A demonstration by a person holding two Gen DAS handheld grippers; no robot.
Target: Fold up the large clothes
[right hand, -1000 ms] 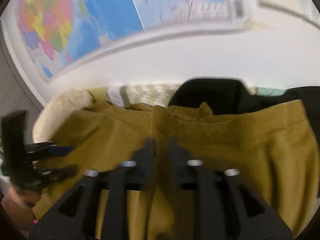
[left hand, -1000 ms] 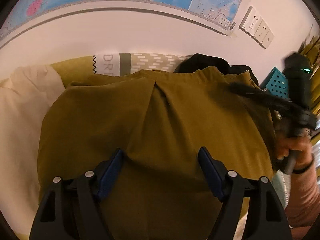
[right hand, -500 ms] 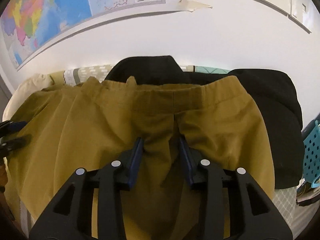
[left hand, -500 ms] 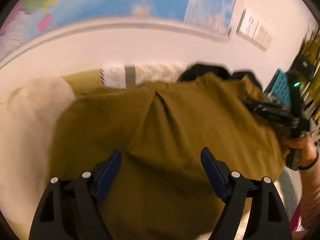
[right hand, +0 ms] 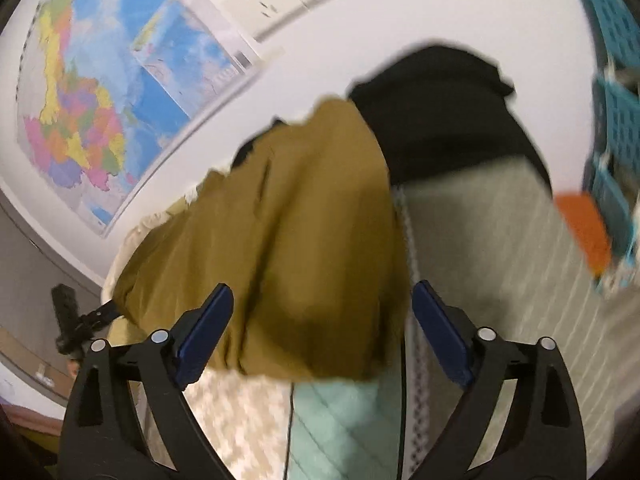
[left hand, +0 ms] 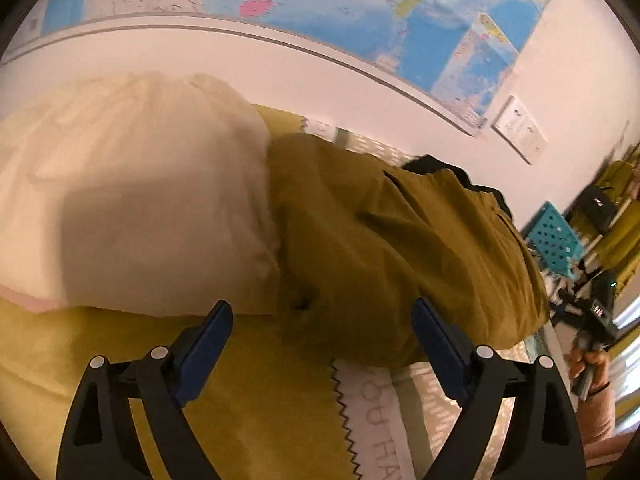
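Observation:
The mustard trousers (left hand: 400, 240) lie folded in a bundle on the bed, also seen as the mustard trousers (right hand: 304, 256) in the right wrist view. My left gripper (left hand: 322, 320) hovers at their near left corner, jaws opening wide, pads touching nothing. My right gripper (right hand: 322, 312) stands over their near right edge. Its jaws are opening too; the cloth's edge lies between the blue pads (right hand: 204, 332) but is not pressed. Each view catches the other gripper at the picture's edge: the right gripper (left hand: 596, 316) and the left gripper (right hand: 92, 316).
A cream pillow (left hand: 132, 208) lies left of the trousers on a yellow-green blanket (left hand: 248, 408). A black garment (right hand: 440, 120) sits behind them against the wall. Patterned bedding (right hand: 500, 260), a mint quilted cloth (right hand: 340, 432), teal baskets (right hand: 616, 120) and an orange object (right hand: 584, 232) lie to the right.
The right gripper, half shut on a ridge of the trousers, has let go, opened wide and swung right. The left gripper has shifted left, bringing the pillow into view.

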